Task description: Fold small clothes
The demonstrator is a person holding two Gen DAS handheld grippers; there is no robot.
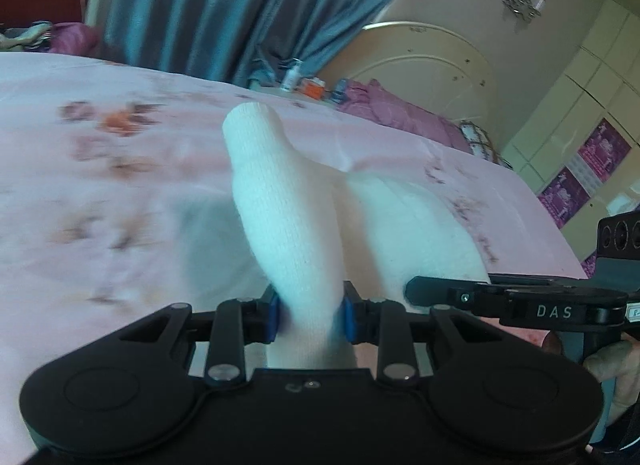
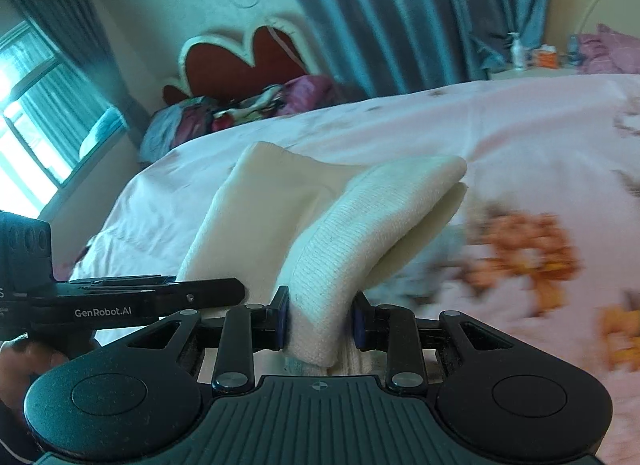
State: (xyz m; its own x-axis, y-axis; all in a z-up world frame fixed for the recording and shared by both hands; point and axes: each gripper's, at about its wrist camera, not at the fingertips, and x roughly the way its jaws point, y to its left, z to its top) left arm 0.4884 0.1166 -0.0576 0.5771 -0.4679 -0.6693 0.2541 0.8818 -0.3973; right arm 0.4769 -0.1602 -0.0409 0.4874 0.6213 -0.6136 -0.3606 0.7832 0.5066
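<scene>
My left gripper (image 1: 309, 315) is clamped on a white knitted sock (image 1: 280, 201); both blue pads (image 1: 273, 315) press into the fabric from either side. From the grip, one end of the sock stands up and away from me, its rounded tip above the bedsheet (image 1: 80, 193).

My right gripper (image 2: 320, 323) is clamped on white knitted fabric as well, with the ribbed cuff end (image 2: 360, 225) pinched between its blue pads (image 2: 283, 319). The cuff folds over toward the right of the right wrist view, and more white fabric (image 2: 256, 201) spreads to the left of it. Whether both grippers hold one sock or two separate ones cannot be determined.

The two grippers sit just beside each other: the right gripper's body (image 1: 560, 305) shows at the right edge of the left wrist view, and the left gripper's body (image 2: 120, 301) at the left edge of the right wrist view.

The sock hangs above a pink floral bedsheet, which is blurred near the fingers.

Beyond the bed edge: a blue-grey curtain (image 1: 224, 5), a red headboard with a cream frame (image 2: 240, 57), crumpled purple bedding (image 1: 392, 109), and a window (image 2: 36, 113).
</scene>
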